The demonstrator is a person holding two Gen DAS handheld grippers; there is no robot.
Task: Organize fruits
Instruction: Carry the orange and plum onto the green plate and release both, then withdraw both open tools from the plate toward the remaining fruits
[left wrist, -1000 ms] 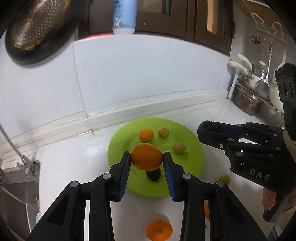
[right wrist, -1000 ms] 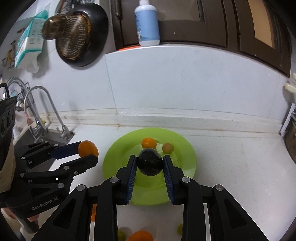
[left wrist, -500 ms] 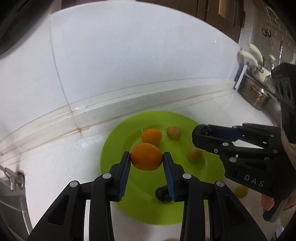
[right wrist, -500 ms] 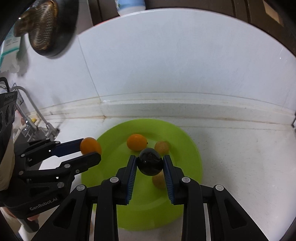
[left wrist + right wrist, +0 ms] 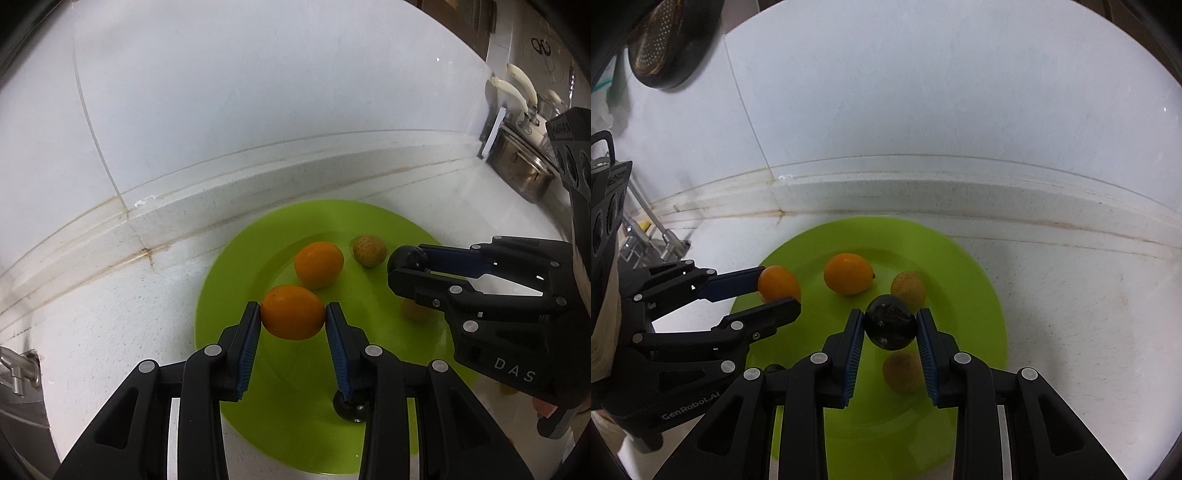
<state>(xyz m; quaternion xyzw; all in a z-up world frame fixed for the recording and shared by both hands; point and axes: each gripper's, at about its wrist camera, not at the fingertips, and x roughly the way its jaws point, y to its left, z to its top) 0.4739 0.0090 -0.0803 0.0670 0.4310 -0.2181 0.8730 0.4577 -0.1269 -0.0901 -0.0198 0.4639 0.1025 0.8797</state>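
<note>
Left gripper (image 5: 292,317) clamps an orange (image 5: 292,316), right gripper (image 5: 890,328) a dark fruit (image 5: 890,326), both poised over the plate (image 5: 979,295) for release

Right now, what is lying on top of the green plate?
On the green plate lie one orange, two small tan fruits and a dark fruit, mostly hidden behind the left gripper. Both grippers hold their fruit over it.

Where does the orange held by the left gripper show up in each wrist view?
Left wrist: the held orange sits centre frame, clamped in the left gripper.
Right wrist: the same orange is at left, over the rim of the green plate.
Shared landmark: the loose orange lying on the plate.
</note>
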